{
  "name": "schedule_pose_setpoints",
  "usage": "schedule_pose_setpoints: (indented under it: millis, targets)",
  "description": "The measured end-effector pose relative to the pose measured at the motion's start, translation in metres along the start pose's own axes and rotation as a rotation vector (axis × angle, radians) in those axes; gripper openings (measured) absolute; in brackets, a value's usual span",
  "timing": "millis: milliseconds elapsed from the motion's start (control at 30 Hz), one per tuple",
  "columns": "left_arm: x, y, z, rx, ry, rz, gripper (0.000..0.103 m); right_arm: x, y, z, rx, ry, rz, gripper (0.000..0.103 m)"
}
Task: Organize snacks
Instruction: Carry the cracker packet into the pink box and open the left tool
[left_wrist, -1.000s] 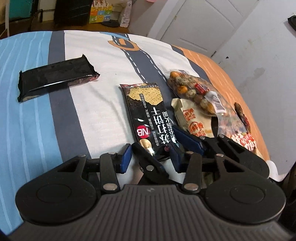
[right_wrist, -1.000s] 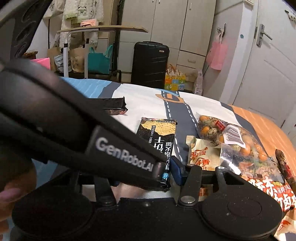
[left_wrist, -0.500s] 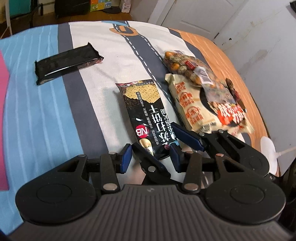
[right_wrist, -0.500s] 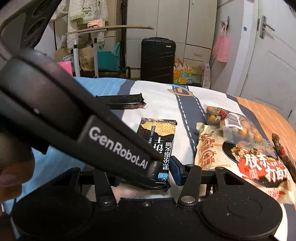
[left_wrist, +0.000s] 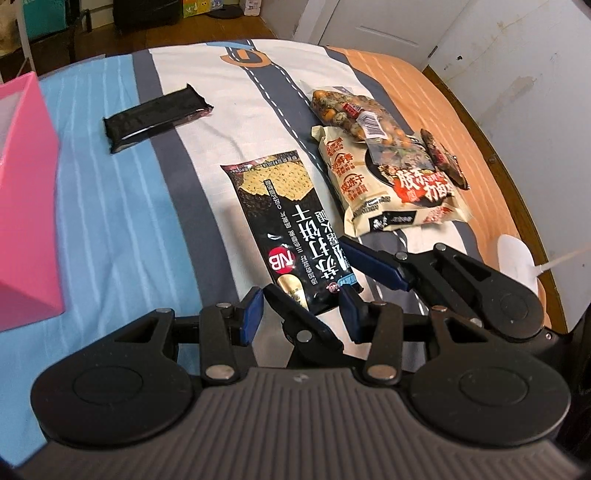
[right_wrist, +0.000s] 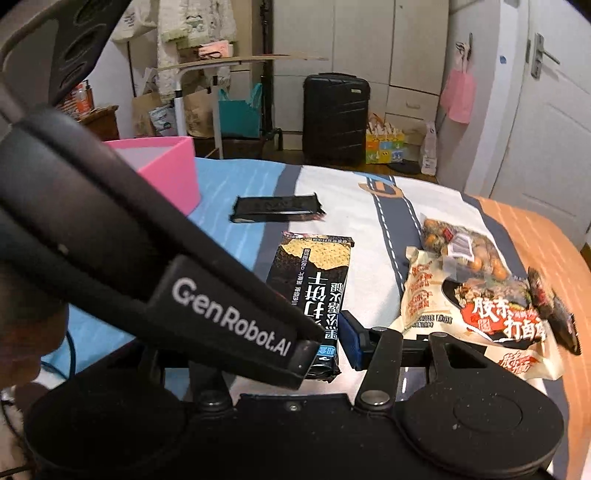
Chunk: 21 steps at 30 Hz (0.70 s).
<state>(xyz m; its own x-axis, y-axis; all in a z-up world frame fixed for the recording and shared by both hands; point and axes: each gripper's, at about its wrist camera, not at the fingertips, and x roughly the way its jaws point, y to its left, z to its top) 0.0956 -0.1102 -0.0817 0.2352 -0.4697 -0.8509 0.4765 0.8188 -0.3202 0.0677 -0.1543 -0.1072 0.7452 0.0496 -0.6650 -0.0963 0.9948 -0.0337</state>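
Observation:
A black cracker packet (left_wrist: 291, 229) hangs tilted above the striped bed (left_wrist: 110, 221), its near end caught between both grippers. My left gripper (left_wrist: 301, 314) has its blue pads round that end, with one finger of the right gripper squeezed in beside the packet. My right gripper (left_wrist: 306, 264) comes in from the right and pinches the same end. In the right wrist view the packet (right_wrist: 314, 280) sits against the right gripper's (right_wrist: 327, 347) blue pad, and the left gripper's housing (right_wrist: 229, 314) hides the other finger.
On the bed lie a black bar wrapper (left_wrist: 155, 118), a cream noodle bag (left_wrist: 391, 192), a clear bag of round snacks (left_wrist: 354, 114) and a small dark packet (left_wrist: 443, 162). A pink box (left_wrist: 22, 203) stands at the left. Beyond the bed stands a suitcase (right_wrist: 334, 118).
Both grippers have risen and drawn back with the cracker packet between them. The bed and other snacks look smaller, and the pink box has come into view on the left.

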Motion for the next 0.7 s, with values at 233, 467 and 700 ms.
schedule_pose_setpoints:
  millis: [233,467,700]
  targets:
    - [-0.042,0.009,-0.018,-0.016,-0.071,-0.01,0.044,-0.027,0.023,0.004,-0.078,-0.047,0.027,0.056]
    - [-0.069,0.027,-0.032,-0.062,-0.159,-0.03,0.044,-0.036,0.044,0.018,-0.156,-0.071,0.028,0.056]
    - [-0.106,0.047,-0.039,-0.101,-0.237,0.009,0.043,-0.045,0.071,0.04,-0.243,-0.13,0.074,0.056]
